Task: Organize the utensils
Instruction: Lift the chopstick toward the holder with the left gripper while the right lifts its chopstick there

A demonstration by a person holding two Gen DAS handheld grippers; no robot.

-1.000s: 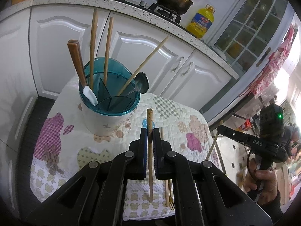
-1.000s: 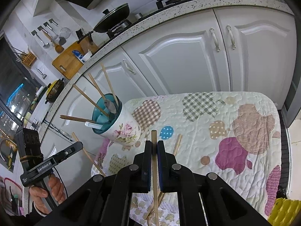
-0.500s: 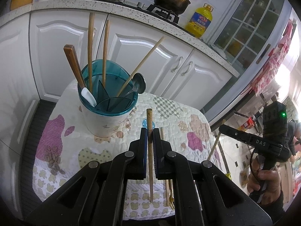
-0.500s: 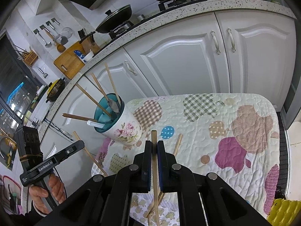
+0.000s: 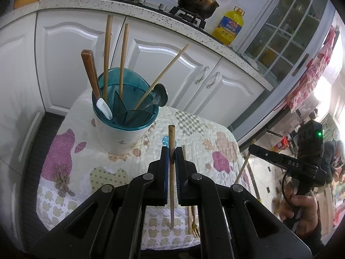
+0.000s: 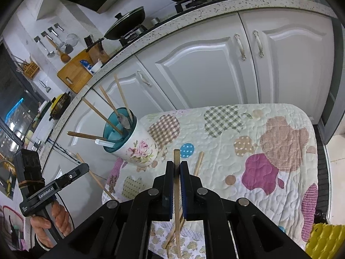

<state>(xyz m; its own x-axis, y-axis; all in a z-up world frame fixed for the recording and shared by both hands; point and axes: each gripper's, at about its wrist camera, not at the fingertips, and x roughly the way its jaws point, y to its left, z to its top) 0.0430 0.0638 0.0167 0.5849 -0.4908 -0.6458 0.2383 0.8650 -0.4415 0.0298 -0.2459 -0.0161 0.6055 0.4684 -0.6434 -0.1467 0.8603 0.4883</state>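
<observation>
So I am squeezing one thin, light, stiff chopstick [image 5: 171,172] in my left gripper [image 5: 171,154] and another chopstick [image 6: 177,185] in my right gripper [image 6: 176,168], both near the cup [image 5: 120,133], pinching each just below its top.

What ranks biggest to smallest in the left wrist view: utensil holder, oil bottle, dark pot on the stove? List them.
1. utensil holder, clearly largest, though nearest the camera.
2. and 3. dark pot and oil bottle: they look alike in size, so no ranking.
</observation>
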